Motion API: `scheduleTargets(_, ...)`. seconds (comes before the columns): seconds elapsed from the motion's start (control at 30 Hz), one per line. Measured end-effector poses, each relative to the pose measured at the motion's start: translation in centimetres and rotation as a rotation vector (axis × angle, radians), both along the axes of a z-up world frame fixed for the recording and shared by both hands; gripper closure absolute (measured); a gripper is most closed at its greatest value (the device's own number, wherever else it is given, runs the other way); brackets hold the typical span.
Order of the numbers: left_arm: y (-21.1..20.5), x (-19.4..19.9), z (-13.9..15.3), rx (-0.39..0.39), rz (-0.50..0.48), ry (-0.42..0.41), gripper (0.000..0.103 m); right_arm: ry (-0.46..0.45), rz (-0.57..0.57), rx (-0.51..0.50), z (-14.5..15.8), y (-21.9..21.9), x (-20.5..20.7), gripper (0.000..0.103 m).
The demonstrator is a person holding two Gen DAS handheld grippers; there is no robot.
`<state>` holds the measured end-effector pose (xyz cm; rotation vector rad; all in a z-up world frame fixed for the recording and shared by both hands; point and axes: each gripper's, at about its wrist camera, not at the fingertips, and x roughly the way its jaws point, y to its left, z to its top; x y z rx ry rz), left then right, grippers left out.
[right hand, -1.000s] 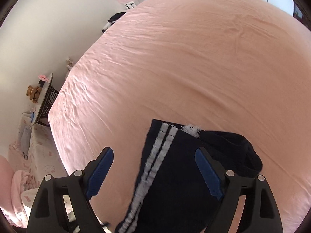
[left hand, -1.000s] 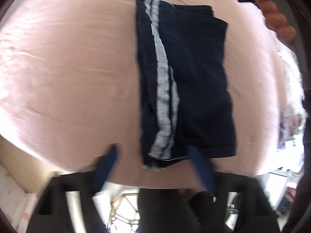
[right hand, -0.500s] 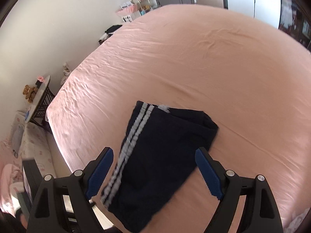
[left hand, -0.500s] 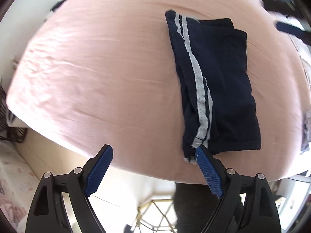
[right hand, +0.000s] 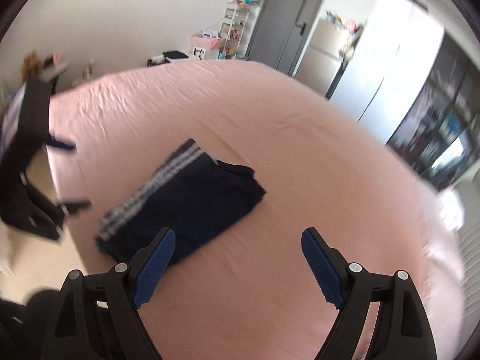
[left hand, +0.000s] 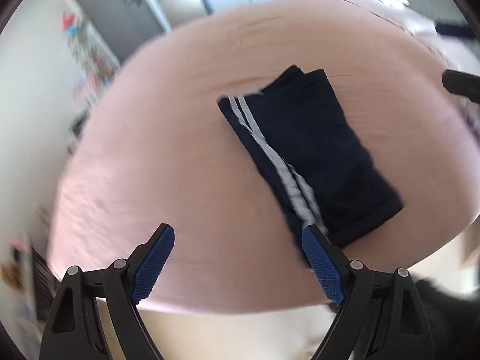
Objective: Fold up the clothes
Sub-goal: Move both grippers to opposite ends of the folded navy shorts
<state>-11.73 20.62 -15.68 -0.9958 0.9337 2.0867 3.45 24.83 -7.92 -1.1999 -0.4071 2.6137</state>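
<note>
Bedroom with white walls, a grey door [right hand: 288, 18], a white shelf rack [right hand: 235, 30] beside it, and a wide bed under a pink sheet [right hand: 315, 156].

Left hand-held gripper [left hand: 237, 258]: spread wide, released, grasping nothing, hovering above the near bed edge; right blue pad [left hand: 321, 264] overlapping the near end of the folded navy shorts [left hand: 312, 156] in the picture, contact impossible to confirm.

Right hand-held gripper [right hand: 237, 261]: likewise spread wide, released, empty, over bare sheet; left pad [right hand: 153, 267] in front of the near corner of the shorts.

Only in the left wrist view: a pale bed side under the sheet, and a dark bar at the right edge, too blurred to name. Only in the right wrist view: the left hand-held gripper blurred at far left, a glass-fronted cabinet [right hand: 444, 144] at right, and a small side table with toys [right hand: 45, 69] at left.

Shorts folded into a long rectangle, flat on the sheet near the bed's near edge. Long axis running diagonally, from the near edge toward mid-bed; twin white side stripes [left hand: 270, 156] along the left long edge.
</note>
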Motion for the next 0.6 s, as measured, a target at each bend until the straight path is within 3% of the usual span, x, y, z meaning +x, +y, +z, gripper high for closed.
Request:
scheduleTargets(0.2,0.9,0.9,0.2,-0.035,-0.11,0.136,0.011,-0.084,0.076,0.222,-3.9,-3.1,0.3,0.017)
scheduleTargets(0.43,-1.3,3.9,0.2,-0.069,-0.244,0.279,0.011,-0.156,0.16,0.293,-8.1,-4.7,-0.3,0.017)
scheduleTargets(0.6,-4.2,7.0,0.8,-0.152,-0.381,0.335,0.01,-0.196,0.215,0.331,-10.0,-4.9,0.2,0.017)
